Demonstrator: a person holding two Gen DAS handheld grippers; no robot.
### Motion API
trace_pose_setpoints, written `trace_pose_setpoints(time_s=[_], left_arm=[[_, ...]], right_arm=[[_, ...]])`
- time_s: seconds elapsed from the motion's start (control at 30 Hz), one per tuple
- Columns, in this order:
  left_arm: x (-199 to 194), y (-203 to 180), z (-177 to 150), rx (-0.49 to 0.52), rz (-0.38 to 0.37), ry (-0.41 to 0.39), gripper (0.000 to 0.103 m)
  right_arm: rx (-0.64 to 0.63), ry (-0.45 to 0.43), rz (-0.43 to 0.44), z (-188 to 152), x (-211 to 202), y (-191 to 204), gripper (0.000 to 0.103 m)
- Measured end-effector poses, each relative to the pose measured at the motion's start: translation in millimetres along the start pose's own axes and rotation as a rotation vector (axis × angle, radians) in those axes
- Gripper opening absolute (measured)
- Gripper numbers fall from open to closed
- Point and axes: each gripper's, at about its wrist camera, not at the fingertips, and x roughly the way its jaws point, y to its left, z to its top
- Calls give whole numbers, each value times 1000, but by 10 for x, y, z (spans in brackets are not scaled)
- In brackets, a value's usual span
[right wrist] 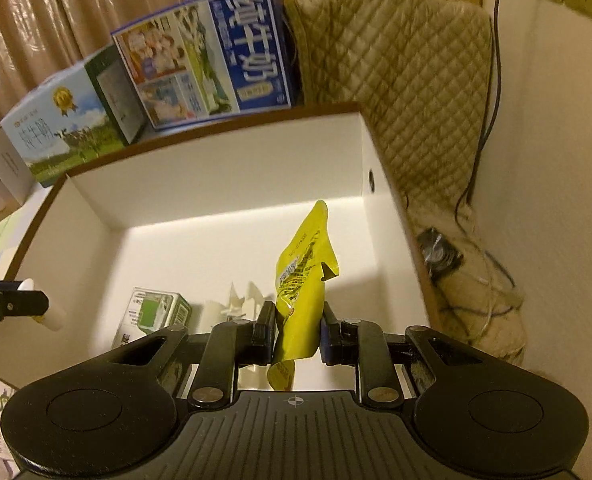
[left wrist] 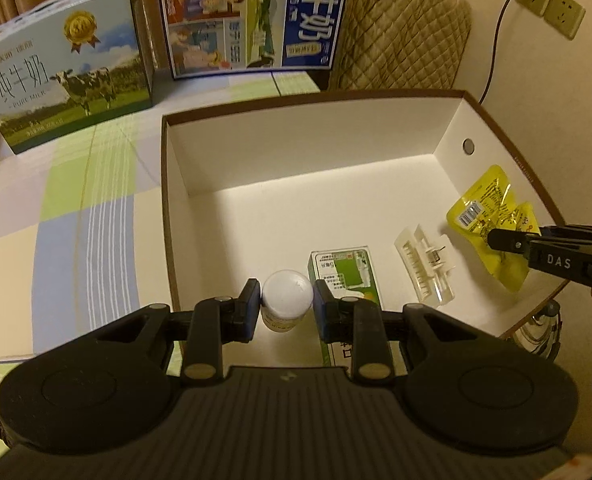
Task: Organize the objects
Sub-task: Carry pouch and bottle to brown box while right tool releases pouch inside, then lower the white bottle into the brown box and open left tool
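ideally, the white bottle (left wrist: 287,295) clamped by the left gripper (left wrist: 285,309) and the yellow pouch (right wrist: 303,276) pinched by the right gripper (right wrist: 298,330) are lowered to bare floor of the box (left wrist: 296,208) before release.

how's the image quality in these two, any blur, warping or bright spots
Left wrist view: sharp, warm dim light, fisheye bends the storage box rim, with a bright band along its far floor edge and dark vignetted corners. Right wrist view: softer, with slight smear on the milk cartons and quilted cover; the yellow pouch stays readable, and the same bright band shows.
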Motion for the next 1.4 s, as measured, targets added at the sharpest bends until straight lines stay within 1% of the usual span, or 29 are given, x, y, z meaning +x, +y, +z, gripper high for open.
trace_pose_setpoints(time_s=[0.1, 0.23, 0.33, 0.5, 0.67, 0.7, 0.73, 0.8, 0.87, 0.93, 1.1, 1.2, 1.3, 1.4], left_arm=[[43, -9, -6, -3, 5, 14, 23], [95, -16, -2, -6, 11, 31, 23], [128, -26, -10, -3, 11, 48, 23], [189, -53, -29, 1, 17, 83, 23], [229, -64, -42, 11, 25, 106, 24], [229, -66, -43, 13, 24, 108, 27], [222, -64, -43, 10, 22, 108, 35], [189, -61, -34, 7, 21, 98, 40], [144, -59, -21, 6, 21, 89, 42], [92, -56, -16, 6, 21, 77, 50], [-32, -35, -51, -5, 17, 61, 53], [-113, -32, -83, -14, 21, 53, 61], [-221, -43, -120, -20, 23, 35, 62], [-349, -58, -156, -31, 20, 14, 67]], right_arm=[[34, -2, 22, 32, 65, -52, 19], [56, 24, 34, 74, 105, -101, 22], [44, 21, 47, 76, 81, -84, 28], [17, 28, 46, 51, 68, -34, 35], [1, 16, 58, 29, 9, 16, 47], [-3, 11, 58, 27, -15, 28, 48], [-12, 5, 58, 26, -43, 45, 51], [-41, -6, 52, 26, -101, 91, 52], [-65, -17, 44, 17, -158, 138, 56], [-83, -25, 44, -2, -213, 176, 60], [-98, -25, 47, -65, -314, 225, 64], [-114, -24, 40, -104, -378, 258, 64], [-120, -30, 46, -143, -472, 287, 65], [-127, -45, 60, -161, -586, 340, 65]])
